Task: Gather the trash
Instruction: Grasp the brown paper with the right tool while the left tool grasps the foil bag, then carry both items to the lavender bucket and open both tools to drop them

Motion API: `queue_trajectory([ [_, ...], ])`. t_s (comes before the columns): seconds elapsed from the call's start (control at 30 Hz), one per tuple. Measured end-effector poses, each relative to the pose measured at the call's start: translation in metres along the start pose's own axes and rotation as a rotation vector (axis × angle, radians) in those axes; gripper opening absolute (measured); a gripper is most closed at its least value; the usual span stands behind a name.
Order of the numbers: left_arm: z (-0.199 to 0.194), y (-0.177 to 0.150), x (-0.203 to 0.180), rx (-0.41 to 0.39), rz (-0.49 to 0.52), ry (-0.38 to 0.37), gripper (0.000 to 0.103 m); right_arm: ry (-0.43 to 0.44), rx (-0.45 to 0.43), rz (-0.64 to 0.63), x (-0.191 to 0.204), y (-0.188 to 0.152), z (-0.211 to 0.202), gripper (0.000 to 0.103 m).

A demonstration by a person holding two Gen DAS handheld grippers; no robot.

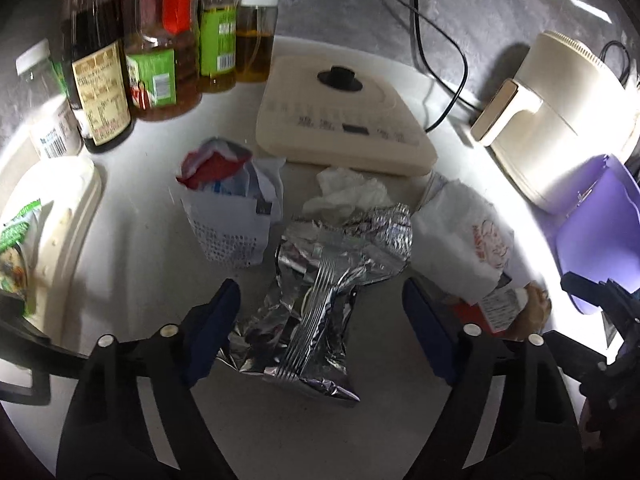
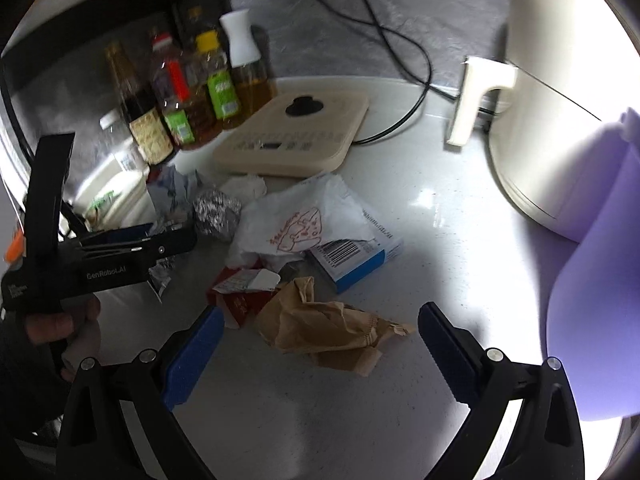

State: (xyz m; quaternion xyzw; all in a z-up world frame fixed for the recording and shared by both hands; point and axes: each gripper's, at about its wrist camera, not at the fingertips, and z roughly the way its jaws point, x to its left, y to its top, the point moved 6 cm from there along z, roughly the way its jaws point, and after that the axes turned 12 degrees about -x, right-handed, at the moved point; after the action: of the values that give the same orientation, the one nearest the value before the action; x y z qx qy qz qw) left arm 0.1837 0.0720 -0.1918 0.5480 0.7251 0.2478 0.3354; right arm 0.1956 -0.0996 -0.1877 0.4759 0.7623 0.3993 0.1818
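Note:
Trash lies on a white counter. A crumpled silver foil wrapper (image 1: 316, 276) sits between the open jaws of my left gripper (image 1: 320, 324), which is not closed on it. Behind it are a white tissue (image 1: 348, 192), a torn red-and-white packet (image 1: 228, 204) and a white printed bag (image 1: 468, 240). My right gripper (image 2: 320, 360) is open around a crumpled brown paper bag (image 2: 324, 328). Near it lie a red wrapper (image 2: 240, 300), a blue-and-white box (image 2: 356, 256) and the white printed bag (image 2: 296, 220). The left gripper shows in the right wrist view (image 2: 160, 236) by the foil (image 2: 216, 212).
Several sauce and oil bottles (image 1: 160, 48) stand at the back left. A cream induction cooker (image 1: 344, 116) with a black cable sits behind the trash. A cream air fryer (image 2: 560, 100) stands at right, with a purple bin (image 2: 592, 280) beside it. A white container (image 1: 52, 232) is at left.

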Motion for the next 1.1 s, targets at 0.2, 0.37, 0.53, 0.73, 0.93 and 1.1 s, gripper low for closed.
queue_trajectory([
  [0.2, -0.003, -0.007, -0.003, 0.015, -0.004, 0.013, 0.029, 0.015, 0.048, -0.075, 0.006, -0.010, 0.015, 0.076],
  [0.37, -0.022, -0.001, -0.012, -0.004, -0.002, -0.007, 0.019, 0.045, 0.080, -0.071, 0.006, -0.013, 0.007, 0.038],
  [0.53, -0.040, 0.010, -0.022, -0.044, 0.020, -0.040, 0.019, 0.046, 0.044, -0.022, -0.001, -0.006, -0.015, 0.038],
  [0.73, -0.061, 0.029, -0.035, -0.101, -0.008, -0.070, 0.019, 0.072, -0.015, 0.034, -0.009, 0.012, -0.040, 0.038],
  [0.93, -0.081, 0.047, -0.054, -0.165, -0.030, -0.096, 0.019, 0.112, -0.107, 0.042, -0.013, 0.044, -0.070, 0.039],
  [1.1, -0.097, 0.063, -0.074, -0.218, -0.041, -0.112, 0.019, 0.140, -0.188, 0.037, -0.021, 0.068, -0.096, 0.039],
])
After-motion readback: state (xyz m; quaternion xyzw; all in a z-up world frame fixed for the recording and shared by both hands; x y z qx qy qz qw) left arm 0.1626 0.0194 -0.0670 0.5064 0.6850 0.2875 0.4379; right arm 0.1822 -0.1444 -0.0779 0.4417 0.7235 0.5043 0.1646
